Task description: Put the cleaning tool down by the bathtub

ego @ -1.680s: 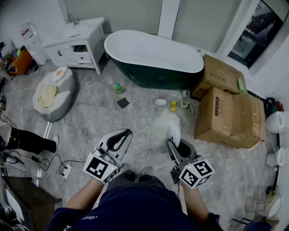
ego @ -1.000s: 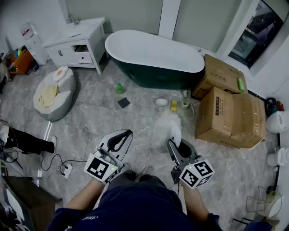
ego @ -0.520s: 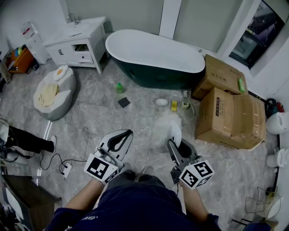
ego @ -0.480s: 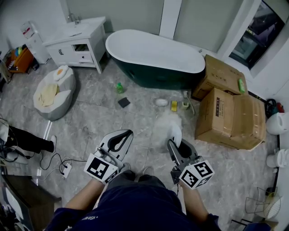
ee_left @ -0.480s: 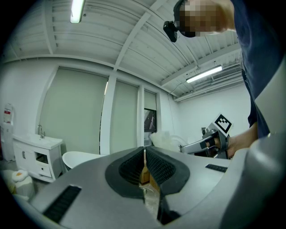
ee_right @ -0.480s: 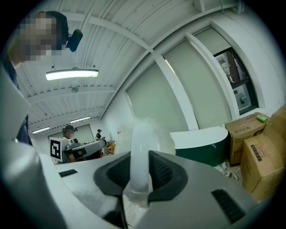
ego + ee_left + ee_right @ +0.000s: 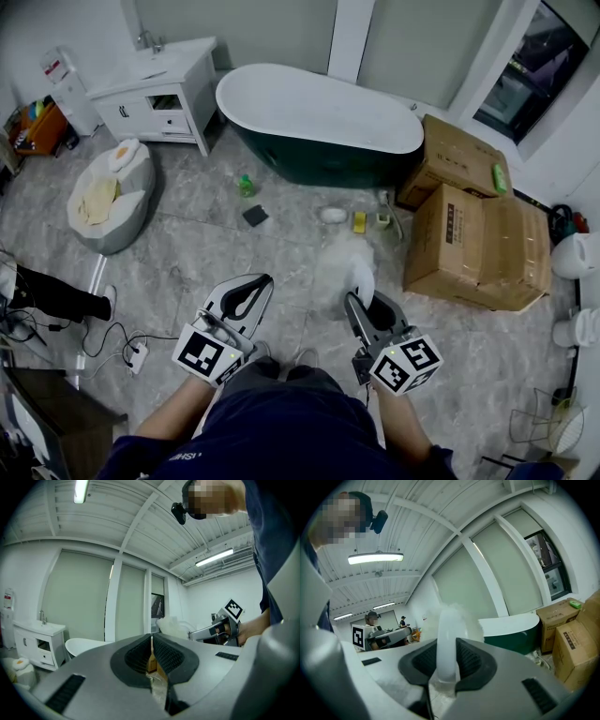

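Grey marble-tiled floor (image 7: 187,234). A white vanity cabinet (image 7: 159,94) stands by the pale wall (image 7: 244,23). Cardboard boxes (image 7: 478,239) sit near a dark window (image 7: 534,61). A tube light (image 7: 375,558) glows overhead.

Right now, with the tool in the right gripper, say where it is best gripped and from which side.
Grip the tool by its white handle, as the right gripper does now, coming from the handle end so the fluffy head points away. The handle is narrow and fits between the pads; the head looks soft and would likely squash or slip.

Grey floor (image 7: 187,239), bathtub (image 7: 319,117), cardboard boxes (image 7: 478,244), beanbag (image 7: 105,202)
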The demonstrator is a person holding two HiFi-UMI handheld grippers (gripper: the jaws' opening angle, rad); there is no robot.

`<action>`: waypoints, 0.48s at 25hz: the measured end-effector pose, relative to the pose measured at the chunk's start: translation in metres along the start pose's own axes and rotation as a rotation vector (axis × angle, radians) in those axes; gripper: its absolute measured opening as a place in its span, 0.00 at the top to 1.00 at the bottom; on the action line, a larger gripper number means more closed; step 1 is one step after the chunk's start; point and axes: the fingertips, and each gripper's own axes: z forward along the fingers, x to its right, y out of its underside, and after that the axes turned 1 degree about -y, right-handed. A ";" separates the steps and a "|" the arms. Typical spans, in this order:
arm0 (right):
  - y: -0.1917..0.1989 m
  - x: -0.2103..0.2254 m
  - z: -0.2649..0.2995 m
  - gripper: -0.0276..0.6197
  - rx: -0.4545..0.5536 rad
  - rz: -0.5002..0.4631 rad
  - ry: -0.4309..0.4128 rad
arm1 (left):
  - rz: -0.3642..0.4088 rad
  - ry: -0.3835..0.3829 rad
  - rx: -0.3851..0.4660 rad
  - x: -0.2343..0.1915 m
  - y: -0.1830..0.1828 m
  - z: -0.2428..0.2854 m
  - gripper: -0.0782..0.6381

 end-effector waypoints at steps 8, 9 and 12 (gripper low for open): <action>-0.005 0.021 -0.011 0.81 0.009 0.004 0.006 | 0.003 -0.009 -0.005 0.009 0.001 0.014 0.84; -0.006 0.025 -0.014 0.81 0.005 0.004 0.004 | 0.003 -0.013 -0.004 0.012 0.001 0.017 0.84; -0.008 0.035 -0.019 0.81 0.000 -0.001 -0.009 | 0.007 -0.025 -0.005 0.018 0.000 0.025 0.84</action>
